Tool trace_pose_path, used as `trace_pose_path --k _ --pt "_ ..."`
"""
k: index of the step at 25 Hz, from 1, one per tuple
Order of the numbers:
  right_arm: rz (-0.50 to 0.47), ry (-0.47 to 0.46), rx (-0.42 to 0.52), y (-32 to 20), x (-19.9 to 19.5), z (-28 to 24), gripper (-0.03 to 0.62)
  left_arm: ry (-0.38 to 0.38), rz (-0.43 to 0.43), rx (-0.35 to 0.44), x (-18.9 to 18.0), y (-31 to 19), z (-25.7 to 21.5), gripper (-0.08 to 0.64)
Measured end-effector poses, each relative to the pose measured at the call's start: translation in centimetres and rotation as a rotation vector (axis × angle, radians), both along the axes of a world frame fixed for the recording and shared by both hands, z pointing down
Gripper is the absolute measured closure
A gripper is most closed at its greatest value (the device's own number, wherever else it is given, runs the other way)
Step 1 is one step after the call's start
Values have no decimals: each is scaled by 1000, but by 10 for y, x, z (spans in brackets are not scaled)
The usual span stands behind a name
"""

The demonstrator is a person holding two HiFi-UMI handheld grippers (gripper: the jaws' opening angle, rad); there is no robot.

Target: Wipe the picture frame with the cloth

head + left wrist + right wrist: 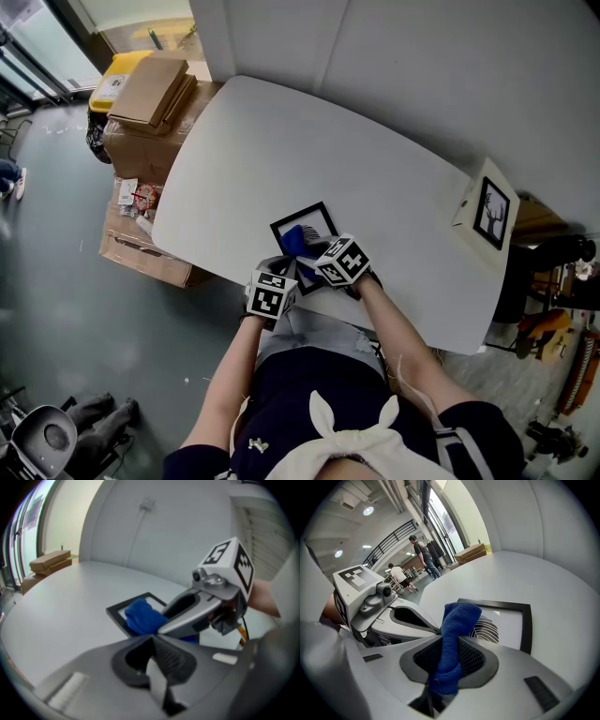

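2 tongs are working close together here. The right tongs are clamping down on the blue cloth, which is sticking out past the tips and drooping onto the picture frame lying flat just ahead of them. The left tongs are sitting with the jaws pressed together and nothing between them, hanging just beside the right ones. The frame is just ahead of their tips, not touching as far as I can see.

As for progress, I'm guessing the wipe is under way. The cloth is resting on the near part of the glass, and the far border and the corner beyond the tips are looking untouched. No view is showing dust or streaks, so I can't say how much is clean.

The right gripper view is showing the actual grip and a striped print under the glass, both too small in the head view. The left gripper view is catching the right tongs side-on, over the frame. Only the head view is showing the white table whole, plus a 2nd frame standing well off to the right of the tongs.
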State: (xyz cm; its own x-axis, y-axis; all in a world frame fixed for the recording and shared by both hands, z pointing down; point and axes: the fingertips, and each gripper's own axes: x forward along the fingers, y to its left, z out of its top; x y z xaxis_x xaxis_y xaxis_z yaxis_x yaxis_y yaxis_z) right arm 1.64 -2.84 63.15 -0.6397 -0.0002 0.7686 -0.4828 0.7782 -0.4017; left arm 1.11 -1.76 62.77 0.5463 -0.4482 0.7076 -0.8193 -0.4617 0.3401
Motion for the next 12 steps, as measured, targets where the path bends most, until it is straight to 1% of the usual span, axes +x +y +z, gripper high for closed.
trace_pose_path --k 12 --pt "11 4 1 10 6 -2 508 1 6 1 1 1 -2 558"
